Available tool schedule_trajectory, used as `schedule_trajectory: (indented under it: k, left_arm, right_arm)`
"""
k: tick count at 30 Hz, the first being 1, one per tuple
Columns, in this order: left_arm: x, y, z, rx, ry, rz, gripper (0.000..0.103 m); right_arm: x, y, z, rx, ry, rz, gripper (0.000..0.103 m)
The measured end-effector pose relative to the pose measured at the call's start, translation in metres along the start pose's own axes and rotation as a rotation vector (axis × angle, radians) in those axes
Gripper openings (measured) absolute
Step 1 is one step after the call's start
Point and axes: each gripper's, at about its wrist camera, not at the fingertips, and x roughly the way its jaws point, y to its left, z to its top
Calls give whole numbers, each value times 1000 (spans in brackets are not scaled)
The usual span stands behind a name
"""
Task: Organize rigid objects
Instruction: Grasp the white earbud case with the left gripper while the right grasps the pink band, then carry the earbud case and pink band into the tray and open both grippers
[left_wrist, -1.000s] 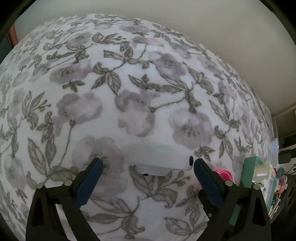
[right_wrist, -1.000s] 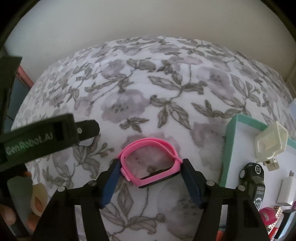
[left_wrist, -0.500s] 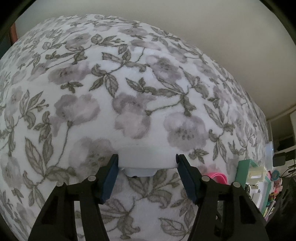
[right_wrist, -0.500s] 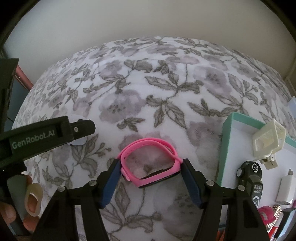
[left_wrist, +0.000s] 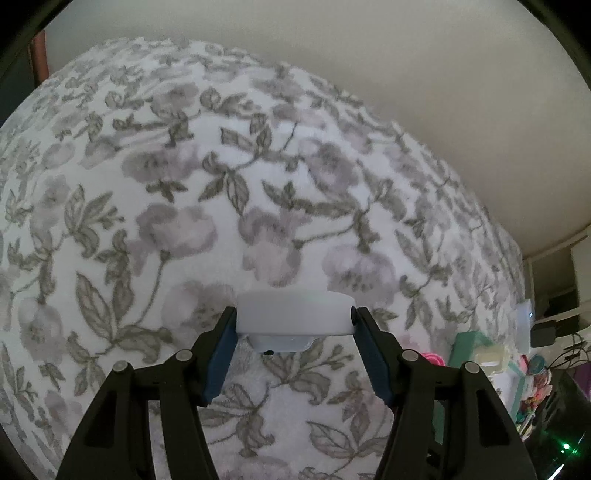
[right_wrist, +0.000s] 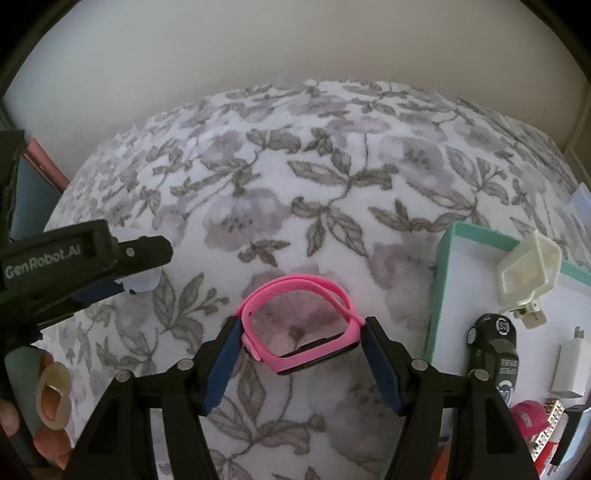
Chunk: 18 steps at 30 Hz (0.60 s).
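Observation:
My left gripper (left_wrist: 295, 319) is shut on a flat white plastic device (left_wrist: 293, 314) and holds it a little above the floral blanket (left_wrist: 258, 206). It also shows in the right wrist view (right_wrist: 142, 284), at the left. My right gripper (right_wrist: 299, 332) is shut on a pink wristband watch (right_wrist: 295, 328), held just over the blanket (right_wrist: 332, 192). A teal-rimmed white box (right_wrist: 441, 269) stands to the right of the right gripper.
The box holds a cream plastic clip (right_wrist: 528, 277), a black toy car (right_wrist: 495, 354), a white charger (right_wrist: 572, 369) and other small items. The box also shows in the left wrist view (left_wrist: 465, 343), low right. A plain wall rises behind the blanket.
My left gripper closed on the white device and lifted it off the blanket. My right gripper kept hold of the pink watch and barely moved.

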Motion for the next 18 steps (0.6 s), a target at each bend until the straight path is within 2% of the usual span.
schedule_trajectory:
  k: [9,18]
  left_arm:
    - [-52,-22,7,32,-124,-27,64]
    - [-91,-59,-5,122,-206,-55,64]
  right_arm:
    - [-46,-10,8,54,-94,18,68]
    - [-81,-47,3,188,-101,-34,68]
